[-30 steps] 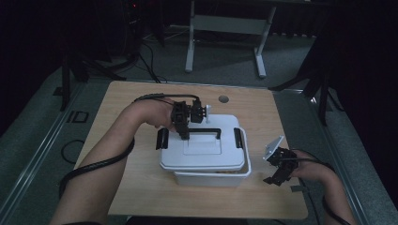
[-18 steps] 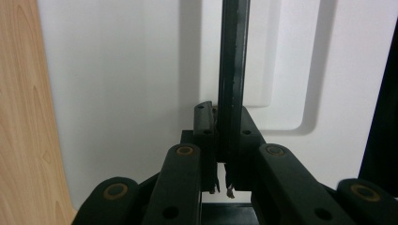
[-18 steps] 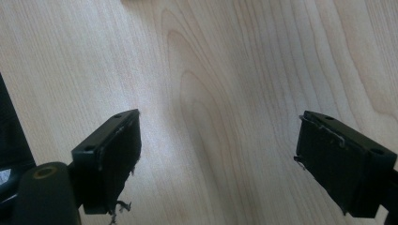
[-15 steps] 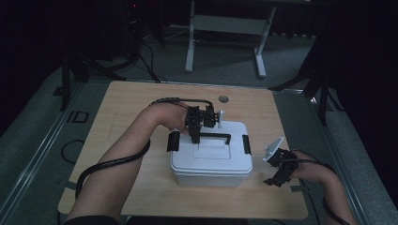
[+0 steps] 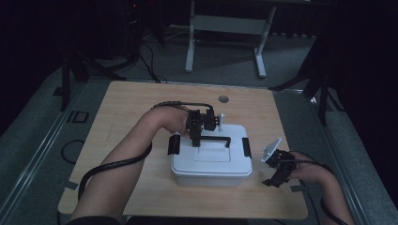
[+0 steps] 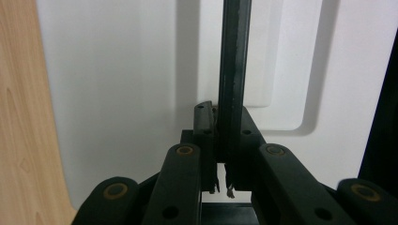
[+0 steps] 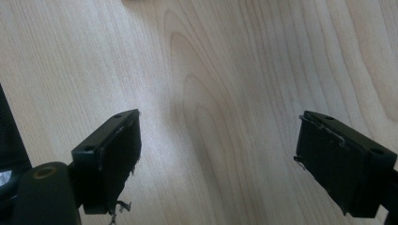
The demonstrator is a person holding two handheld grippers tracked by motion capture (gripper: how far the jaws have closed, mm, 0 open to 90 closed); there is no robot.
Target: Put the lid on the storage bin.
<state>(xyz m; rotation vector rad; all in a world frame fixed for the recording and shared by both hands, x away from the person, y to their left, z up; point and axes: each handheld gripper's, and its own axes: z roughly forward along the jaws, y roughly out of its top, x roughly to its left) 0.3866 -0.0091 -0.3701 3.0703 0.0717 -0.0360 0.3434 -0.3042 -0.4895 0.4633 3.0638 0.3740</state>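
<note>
Left gripper [image 5: 196, 139] clamped on the handle [image 5: 213, 139] of a white box [image 5: 211, 165]; right gripper [image 5: 277, 176] spread wide, holding nothing.

In the left gripper view the jaws pinch the black handle [image 6: 233, 70], which runs straight up from them over the white lid [image 6: 117, 84], with table [image 6: 19, 117] wood at the left edge. The box sits directly under this gripper, a black latch [image 5: 246, 147] on each end. To its right, just beside the box, the right gripper hangs over bare table [image 7: 211, 93].
</note>
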